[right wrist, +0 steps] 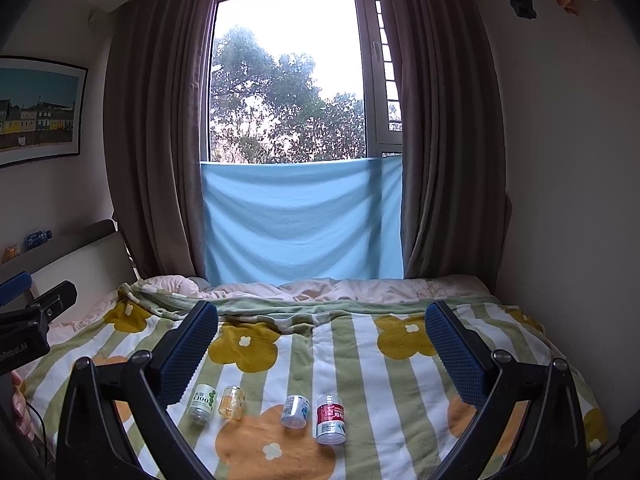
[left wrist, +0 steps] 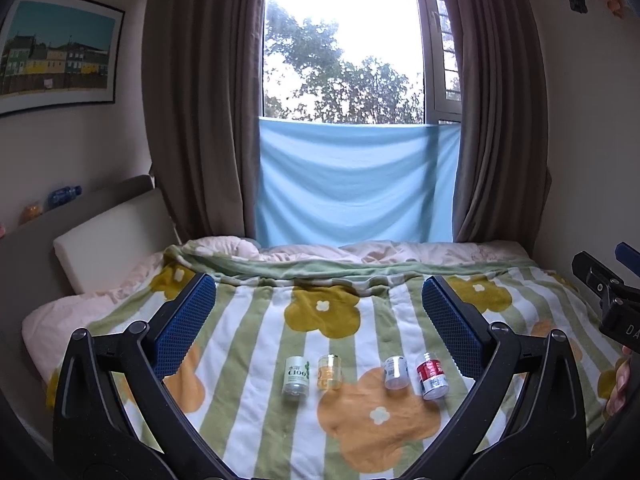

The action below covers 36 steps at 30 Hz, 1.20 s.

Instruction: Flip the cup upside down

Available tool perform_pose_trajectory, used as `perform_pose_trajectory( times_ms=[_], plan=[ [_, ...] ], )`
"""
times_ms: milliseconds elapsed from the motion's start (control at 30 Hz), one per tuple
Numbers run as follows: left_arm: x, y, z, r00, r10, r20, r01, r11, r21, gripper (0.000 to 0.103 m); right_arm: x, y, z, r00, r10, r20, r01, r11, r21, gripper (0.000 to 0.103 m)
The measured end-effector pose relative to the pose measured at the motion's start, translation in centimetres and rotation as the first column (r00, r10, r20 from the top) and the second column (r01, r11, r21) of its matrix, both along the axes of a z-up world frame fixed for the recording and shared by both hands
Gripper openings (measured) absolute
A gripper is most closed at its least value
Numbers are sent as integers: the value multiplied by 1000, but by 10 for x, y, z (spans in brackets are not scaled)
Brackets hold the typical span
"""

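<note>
Several small cups made from cut bottles stand in a row on the flowered blanket [left wrist: 256, 392]. From left: a white and green cup [left wrist: 296, 377] [right wrist: 203, 403], a yellow clear cup [left wrist: 330, 372] [right wrist: 232, 401], a white and blue cup [left wrist: 395, 372] [right wrist: 295, 411], and a red-labelled cup [left wrist: 431, 376] [right wrist: 331, 419]. My left gripper [left wrist: 318, 300] is open and empty, held above and short of the row. My right gripper [right wrist: 322, 328] is open and empty, also above and short of the row.
The bed fills the near room, with a headboard [left wrist: 116, 224] at left, brown curtains [left wrist: 200, 120] and a blue cloth [left wrist: 352, 184] under the window behind. The right gripper's body shows at the right edge of the left view [left wrist: 616, 300].
</note>
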State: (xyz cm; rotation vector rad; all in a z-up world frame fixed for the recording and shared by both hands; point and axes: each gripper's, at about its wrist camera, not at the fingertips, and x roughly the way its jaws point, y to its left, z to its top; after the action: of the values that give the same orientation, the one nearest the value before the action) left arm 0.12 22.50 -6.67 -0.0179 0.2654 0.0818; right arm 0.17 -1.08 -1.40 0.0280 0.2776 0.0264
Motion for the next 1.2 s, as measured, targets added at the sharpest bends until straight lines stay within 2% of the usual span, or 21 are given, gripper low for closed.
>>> perform_pose_trajectory(
  times_ms=[133,300,433,600,667,767,1000,1133,1200],
  plan=[
    [22,8,-19,994,-10,-111,7,1000,-22,103,18,6,-15,997,29,-77,-27,999,19,103],
    [64,19,-52,964,-30,-266,24,999,-27,103,46,15,-40,982,53,-183,-45,998,46,103],
    [110,27,-90,919,-54,-391,42,998,-40,103,66,23,-67,962,60,-267,-49,998,48,103],
    [177,40,-155,861,-68,-503,49,997,-52,103,94,33,-112,928,60,-368,-49,998,41,103],
    [206,48,-185,833,-69,-550,44,997,-58,103,104,37,-131,911,56,-408,-45,998,35,103],
    [250,62,-233,768,-94,-633,46,995,-91,103,111,39,-158,891,46,-452,-37,999,31,103],
    [341,92,-336,635,-68,-769,20,997,-72,103,105,43,-215,833,23,-553,-37,999,-14,103],
    [371,104,-378,579,-82,-811,-8,994,-106,102,97,35,-235,805,-5,-594,-11,1000,-23,103],
    [381,102,-395,537,-68,-841,-1,997,-81,102,97,31,-244,791,-16,-611,-2,1000,-30,103]
  ],
)
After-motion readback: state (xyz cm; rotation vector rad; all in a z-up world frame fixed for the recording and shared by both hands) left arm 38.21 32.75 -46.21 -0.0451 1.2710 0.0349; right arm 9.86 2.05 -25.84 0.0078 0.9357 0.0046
